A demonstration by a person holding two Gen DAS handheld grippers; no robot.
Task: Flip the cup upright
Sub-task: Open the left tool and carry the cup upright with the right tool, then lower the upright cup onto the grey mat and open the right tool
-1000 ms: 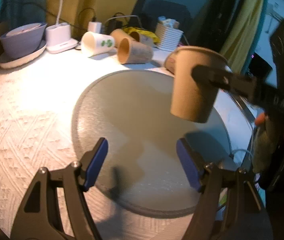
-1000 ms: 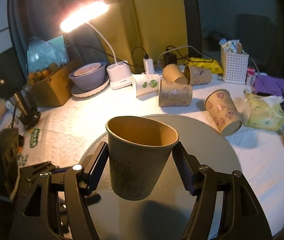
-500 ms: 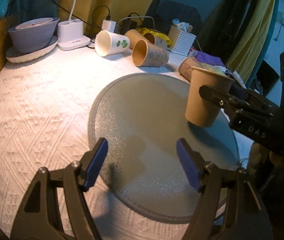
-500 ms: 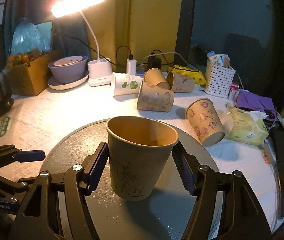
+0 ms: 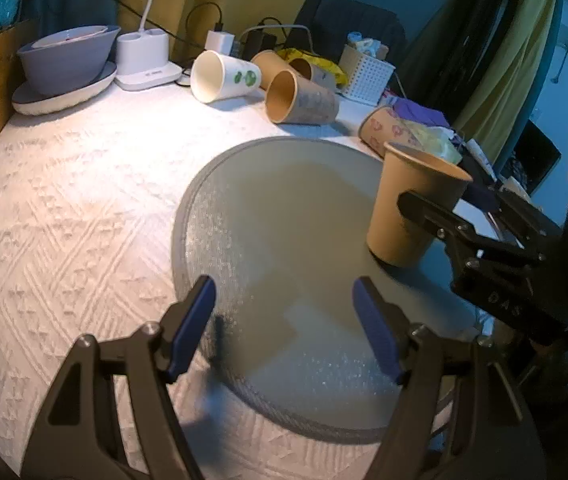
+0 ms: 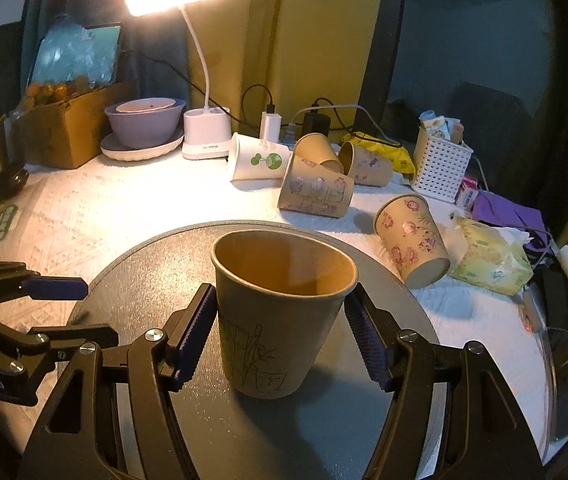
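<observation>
A brown paper cup [image 6: 280,316] with a line drawing stands upright on the round grey mat [image 6: 156,264]. It also shows in the left wrist view [image 5: 407,204], at the mat's right side. My right gripper [image 6: 282,344] sits around the cup. Its left pad touches the wall; a small gap shows at the right pad, so the jaws have loosened. My left gripper [image 5: 285,328] is open and empty over the near part of the mat [image 5: 268,216].
Several paper cups lie on their sides behind the mat, among them a white one [image 6: 256,158] and a patterned one [image 6: 411,240]. A lamp base [image 6: 206,132], bowl [image 6: 144,120], white basket [image 6: 439,164] and tissue pack [image 6: 487,260] stand around.
My right gripper lowered the upright cup onto the mat and its jaws have eased apart slightly. My left gripper stayed open and drew back to the left.
</observation>
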